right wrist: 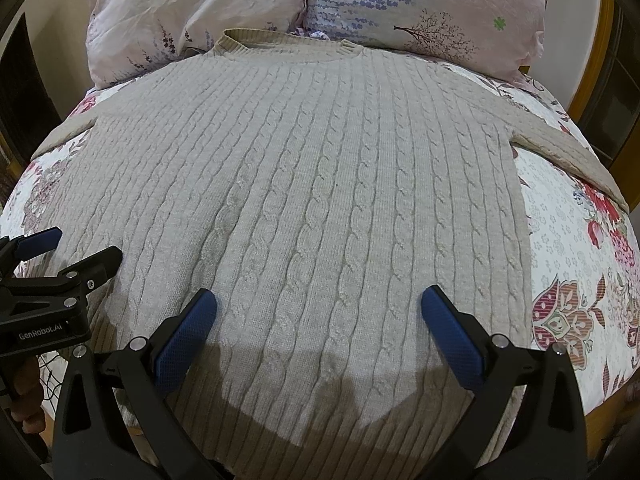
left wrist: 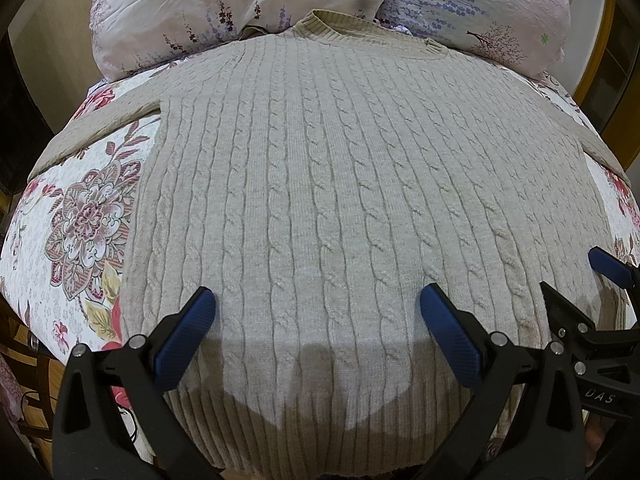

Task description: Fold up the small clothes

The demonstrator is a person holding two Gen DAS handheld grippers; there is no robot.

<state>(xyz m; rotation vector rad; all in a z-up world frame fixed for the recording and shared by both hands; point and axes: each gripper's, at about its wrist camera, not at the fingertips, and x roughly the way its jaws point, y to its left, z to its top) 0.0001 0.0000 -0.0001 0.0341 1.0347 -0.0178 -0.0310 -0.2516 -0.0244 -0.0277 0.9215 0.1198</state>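
A beige cable-knit sweater (left wrist: pixel 340 184) lies flat on the bed, neck toward the pillows, hem nearest me; it also shows in the right wrist view (right wrist: pixel 312 184). Its sleeves stretch out to the left (left wrist: pixel 92 128) and right (right wrist: pixel 560 148). My left gripper (left wrist: pixel 316 304) is open and empty, hovering over the hem left of centre. My right gripper (right wrist: pixel 318 306) is open and empty, hovering over the hem right of centre. Each gripper shows in the other's view: the right one (left wrist: pixel 576 276) at the right edge, the left one (right wrist: pixel 80 248) at the left edge.
The sweater lies on a floral quilt (left wrist: pixel 88 220) covering the bed. Two pale floral pillows (left wrist: pixel 224 8) (right wrist: pixel 432 12) lie behind the neckline. A wooden frame (right wrist: pixel 592 64) stands at the far right. Wooden floor (left wrist: pixel 24 344) shows at lower left.
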